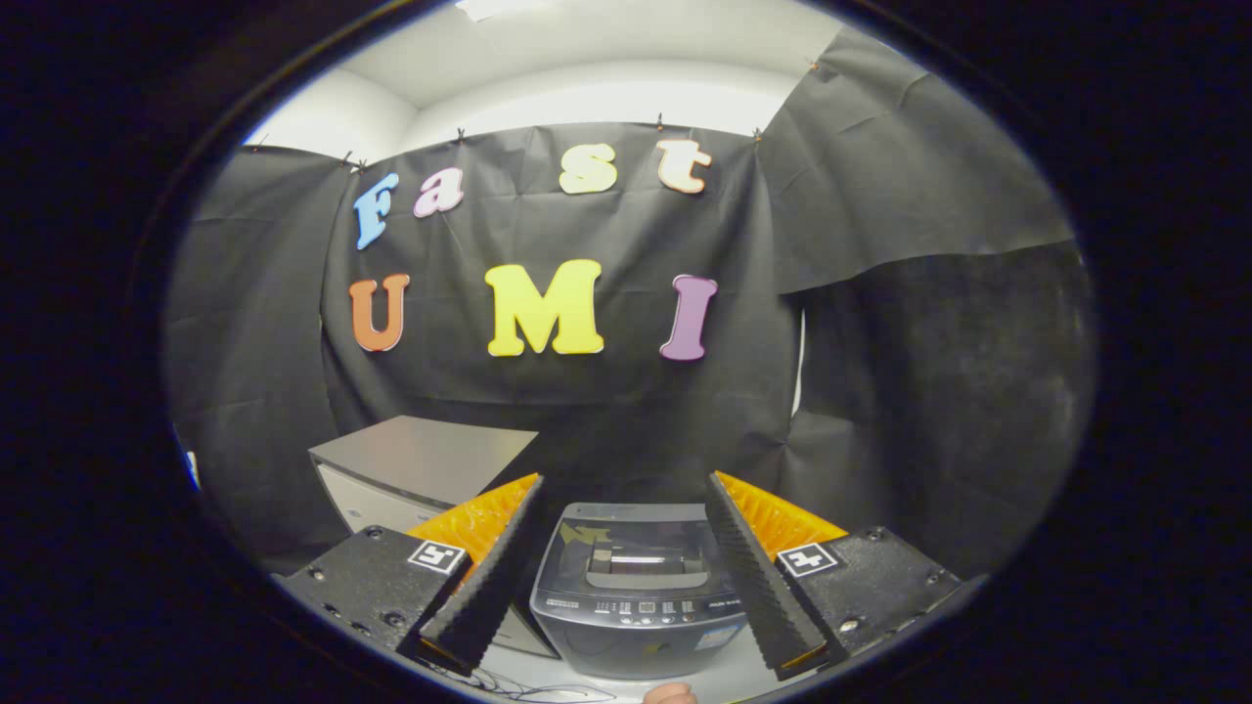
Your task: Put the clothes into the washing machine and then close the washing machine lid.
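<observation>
A: What do we have ahead of us?

B: We see the washing machine [638,587] standing on a pale bench [724,675], framed between the two fingers of our hand-held gripper [626,577] and a little beyond them.

A: And the hand-held gripper itself?

B: Its fingers [489,577] are spread wide apart, with nothing between them. They touch neither the machine nor anything else.

A: How does the lid [636,552] stand?

B: It lies down flat on top of the machine, dark and glossy, with a handle recess at its middle. The control panel [646,611] runs along the front rim below it, facing us.

A: Do we see any clothes?

B: We cannot make out a garment. At the near edge of the bench, just in front of the machine, a small pinkish thing [670,694] pokes up; we cannot tell what it is.

A: Anything beside the machine?

B: To its left, partly behind the left finger, stands a grey-topped cabinet [421,460], with its top higher than the machine's lid. Thin cables [528,689] lie on the bench near the front left corner of the machine.
</observation>
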{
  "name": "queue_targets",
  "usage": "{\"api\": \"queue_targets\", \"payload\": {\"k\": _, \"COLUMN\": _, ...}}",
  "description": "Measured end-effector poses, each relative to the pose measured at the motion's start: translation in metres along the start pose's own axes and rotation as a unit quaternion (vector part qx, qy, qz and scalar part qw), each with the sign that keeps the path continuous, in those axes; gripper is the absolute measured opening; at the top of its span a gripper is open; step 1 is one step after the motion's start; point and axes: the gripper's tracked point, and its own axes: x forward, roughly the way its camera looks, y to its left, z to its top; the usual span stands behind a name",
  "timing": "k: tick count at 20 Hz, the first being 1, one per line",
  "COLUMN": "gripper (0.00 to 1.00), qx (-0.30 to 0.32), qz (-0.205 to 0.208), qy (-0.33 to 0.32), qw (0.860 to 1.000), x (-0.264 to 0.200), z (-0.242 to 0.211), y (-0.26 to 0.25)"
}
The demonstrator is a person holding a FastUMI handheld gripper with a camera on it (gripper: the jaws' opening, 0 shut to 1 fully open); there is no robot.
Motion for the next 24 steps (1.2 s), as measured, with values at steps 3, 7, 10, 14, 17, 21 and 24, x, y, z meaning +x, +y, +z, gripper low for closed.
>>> {"api": "queue_targets", "payload": {"k": 3, "gripper": 1.00, "qx": 0.010, "qz": -0.011, "qy": -0.008, "qw": 1.000, "x": -0.039, "z": 0.005, "y": -0.017}}
{"api": "queue_targets", "payload": {"k": 7, "gripper": 1.00, "qx": 0.012, "qz": -0.007, "qy": -0.009, "qw": 1.000, "x": -0.069, "z": -0.013, "y": -0.035}}
{"api": "queue_targets", "payload": {"k": 10, "gripper": 1.00, "qx": 0.024, "qz": 0.017, "qy": -0.004, "qw": 1.000, "x": -0.079, "z": -0.017, "y": -0.037}}
{"api": "queue_targets", "payload": {"k": 14, "gripper": 1.00, "qx": 0.039, "qz": 0.025, "qy": -0.001, "qw": 0.999, "x": -0.083, "z": -0.019, "y": -0.049}}
{"api": "queue_targets", "payload": {"k": 17, "gripper": 1.00, "qx": 0.035, "qz": 0.026, "qy": -0.001, "qw": 0.999, "x": -0.083, "z": -0.016, "y": -0.055}}
{"api": "queue_targets", "payload": {"k": 21, "gripper": 1.00, "qx": 0.036, "qz": 0.030, "qy": -0.004, "qw": 0.999, "x": -0.088, "z": -0.012, "y": -0.053}}
{"api": "queue_targets", "payload": {"k": 24, "gripper": 1.00, "qx": 0.031, "qz": 0.029, "qy": -0.008, "qw": 0.999, "x": -0.091, "z": -0.010, "y": -0.053}}
